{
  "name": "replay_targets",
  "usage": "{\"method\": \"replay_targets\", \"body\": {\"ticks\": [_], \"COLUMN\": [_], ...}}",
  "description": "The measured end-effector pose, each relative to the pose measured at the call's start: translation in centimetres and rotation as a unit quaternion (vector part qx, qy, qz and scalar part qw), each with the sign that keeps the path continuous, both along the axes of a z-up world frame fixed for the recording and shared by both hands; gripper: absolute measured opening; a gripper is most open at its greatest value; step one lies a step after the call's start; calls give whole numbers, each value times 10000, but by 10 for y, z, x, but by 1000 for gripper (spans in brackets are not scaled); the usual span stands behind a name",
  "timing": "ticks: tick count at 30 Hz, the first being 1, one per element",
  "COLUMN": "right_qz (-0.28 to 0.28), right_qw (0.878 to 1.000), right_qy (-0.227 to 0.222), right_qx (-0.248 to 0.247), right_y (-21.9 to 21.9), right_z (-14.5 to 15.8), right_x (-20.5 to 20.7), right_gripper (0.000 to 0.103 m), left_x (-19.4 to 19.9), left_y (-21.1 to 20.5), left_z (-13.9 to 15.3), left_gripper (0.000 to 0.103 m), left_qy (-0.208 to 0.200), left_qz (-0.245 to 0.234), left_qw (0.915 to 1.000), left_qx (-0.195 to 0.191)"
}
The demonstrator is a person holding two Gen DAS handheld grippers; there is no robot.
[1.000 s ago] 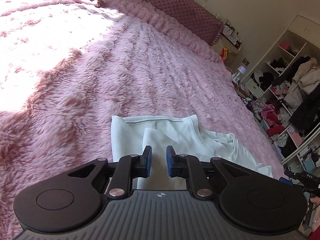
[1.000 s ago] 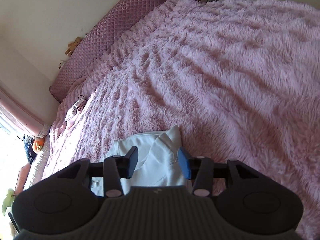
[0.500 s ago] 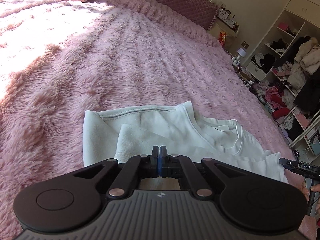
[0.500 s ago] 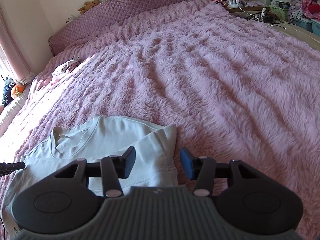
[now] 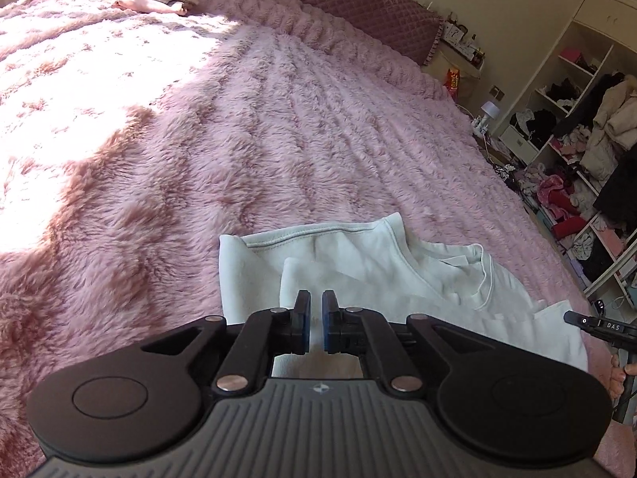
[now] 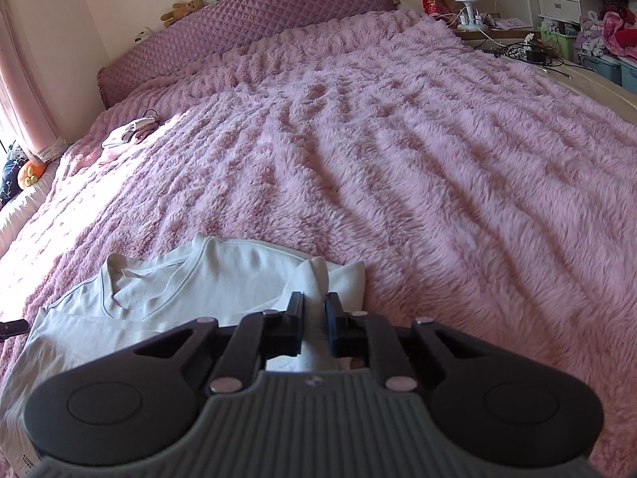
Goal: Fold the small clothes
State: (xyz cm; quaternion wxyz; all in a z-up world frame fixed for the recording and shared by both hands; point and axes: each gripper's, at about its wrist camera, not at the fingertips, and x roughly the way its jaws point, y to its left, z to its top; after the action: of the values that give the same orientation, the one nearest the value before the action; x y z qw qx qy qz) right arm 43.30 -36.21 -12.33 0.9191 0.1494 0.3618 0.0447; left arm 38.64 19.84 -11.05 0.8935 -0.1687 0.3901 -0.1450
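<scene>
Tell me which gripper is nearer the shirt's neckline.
Neither clearly. The left gripper sits at one folded side of the white shirt, the right gripper pinches the opposite side, and the neckline lies roughly between them.

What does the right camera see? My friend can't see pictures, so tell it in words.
The right gripper is shut on a bunched fold of a white shirt lying on a fluffy pink blanket. Farther off are a purple headboard with a teddy bear on top.
</scene>
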Motion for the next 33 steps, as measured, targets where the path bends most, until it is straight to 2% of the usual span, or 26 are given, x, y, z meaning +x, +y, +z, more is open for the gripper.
{"method": "replay_targets", "body": {"ticks": [1,2,5,8,9,14,16,17,18,23,26,31,33], "right_qz": [-9,-14,-11,19,29,-43,-90,-95,-94,-48,-10,-106,-161], "right_qw": [10000,10000,10000,10000,10000,9998,9997,9997,9997,9999,9994,9993,9997], "right_qy": [19,37,68,85,81,110,120,124,125,-75,-310,-299,-167], "right_qx": [25,19,30,18,13,131,176,180,168,121,142,195,116], "right_y": [-1,-1,-2,-3,-3,-5,-6,-7,-7,-4,0,8,14], "right_z": [-2,-3,-6,-6,-7,-12,-14,-15,-14,-3,8,6,-2], "right_x": [0,-1,-1,0,1,2,1,1,1,-2,-5,8,17], "right_gripper": [6,6,6,6,6,6,6,6,6,6,6,6,6], "left_x": [2,3,6,7,7,14,14,13,12,-6,-14,-9,-4], "left_y": [-2,-3,-5,-1,2,6,4,4,4,9,16,26,22], "left_z": [-3,-6,-7,-3,-3,-18,-21,-21,-20,2,13,-1,-11], "left_gripper": [11,20,25,41,41,41,29,11,8,8,8,8,8], "left_qy": [56,98,105,90,117,521,468,406,345,-245,-408,-217,-141], "left_qz": [-22,11,98,284,322,115,149,169,183,269,405,846,851], "left_qw": [10000,9999,9997,9989,9990,9978,9977,9978,9977,9957,9946,9928,9943], "left_qx": [12,58,186,348,302,-388,-461,-505,-559,-855,-865,-816,-620]}}
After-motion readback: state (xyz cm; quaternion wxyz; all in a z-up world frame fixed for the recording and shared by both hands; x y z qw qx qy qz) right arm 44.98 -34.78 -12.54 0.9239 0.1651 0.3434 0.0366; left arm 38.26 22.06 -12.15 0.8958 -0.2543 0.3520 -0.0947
